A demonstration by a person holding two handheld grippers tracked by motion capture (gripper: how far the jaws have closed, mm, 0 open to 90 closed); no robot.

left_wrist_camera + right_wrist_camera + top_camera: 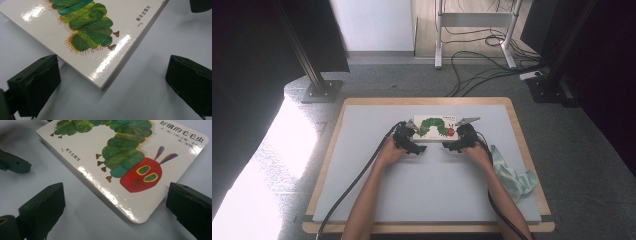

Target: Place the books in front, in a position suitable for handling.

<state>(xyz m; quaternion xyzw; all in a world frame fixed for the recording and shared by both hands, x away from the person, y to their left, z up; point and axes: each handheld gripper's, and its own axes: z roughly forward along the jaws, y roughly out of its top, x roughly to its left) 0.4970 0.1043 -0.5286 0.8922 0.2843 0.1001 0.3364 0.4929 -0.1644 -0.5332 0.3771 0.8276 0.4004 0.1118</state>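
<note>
High view: a picture book (435, 126) with a green caterpillar on the cover lies flat and shut on the grey table (377, 190), a bit past the middle. The left gripper (416, 148) is at the near left corner of the book. The right gripper (448, 145) is at the near right corner. A pale green cloth (512, 175) lies on the table's right edge, well apart from the book.

Nothing looks done to the book so far. It is not lifted, not opened and not held. I think the grabbing is the next step, so most of the work is left.

In the left gripper view, the jaws are spread wide with nothing between them but table. The book's near left corner (100, 86) pokes in between them, close to the left jaw but not touching it.

In the right gripper view, the jaws are spread wide too. The book's near right corner (140, 218), by the caterpillar's red face (141, 177), sits between them. The right jaw is just beside the book's edge. I cannot tell if it touches.
</note>
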